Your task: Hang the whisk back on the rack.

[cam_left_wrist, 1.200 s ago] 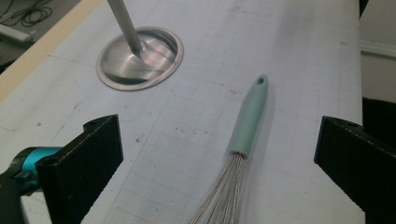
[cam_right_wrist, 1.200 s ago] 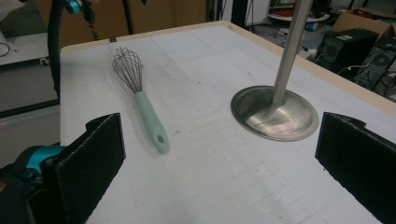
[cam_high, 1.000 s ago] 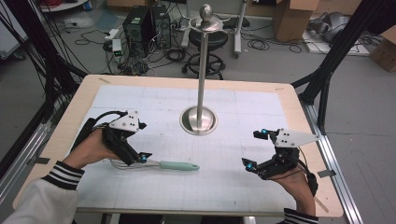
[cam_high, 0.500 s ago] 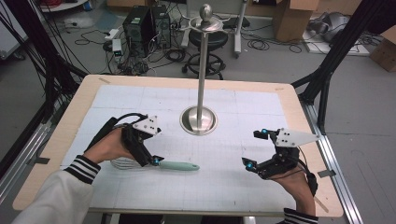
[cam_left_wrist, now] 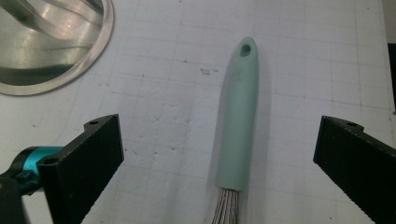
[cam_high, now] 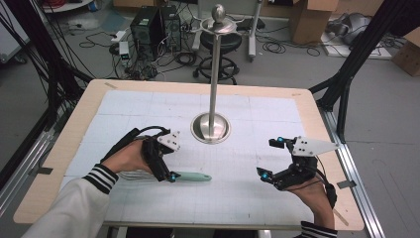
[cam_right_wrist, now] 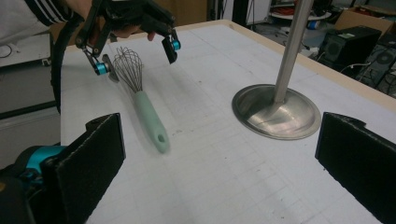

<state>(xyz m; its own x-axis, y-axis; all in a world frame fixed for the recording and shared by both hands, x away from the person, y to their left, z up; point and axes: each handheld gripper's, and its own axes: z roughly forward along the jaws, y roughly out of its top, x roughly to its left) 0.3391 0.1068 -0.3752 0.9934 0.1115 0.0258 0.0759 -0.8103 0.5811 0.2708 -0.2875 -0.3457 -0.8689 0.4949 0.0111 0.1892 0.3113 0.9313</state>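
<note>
A whisk with a mint-green handle (cam_high: 190, 176) and wire loops (cam_high: 132, 175) lies flat on the white gridded mat, handle pointing right. My left gripper (cam_high: 165, 163) hovers over the spot where the wires meet the handle, open. In the left gripper view the handle (cam_left_wrist: 239, 116) lies between the wide-apart jaws, nearer the right one, touching neither. My right gripper (cam_high: 270, 157) is open at the table's right side, holding nothing. From the right gripper view I see the whisk (cam_right_wrist: 150, 120) and the left gripper (cam_right_wrist: 135, 56) straddling its wires.
A tall metal pole on a round steel base (cam_high: 211, 127) stands at the mat's centre, behind the whisk; its base (cam_left_wrist: 46, 42) is at the upper left of the left gripper view. The mat (cam_high: 247, 114) is bordered by the wooden table edge (cam_high: 327, 129).
My left gripper has moved right along the whisk, from over the wire end to the wire-handle junction. The right gripper and the whisk have stayed put.
</note>
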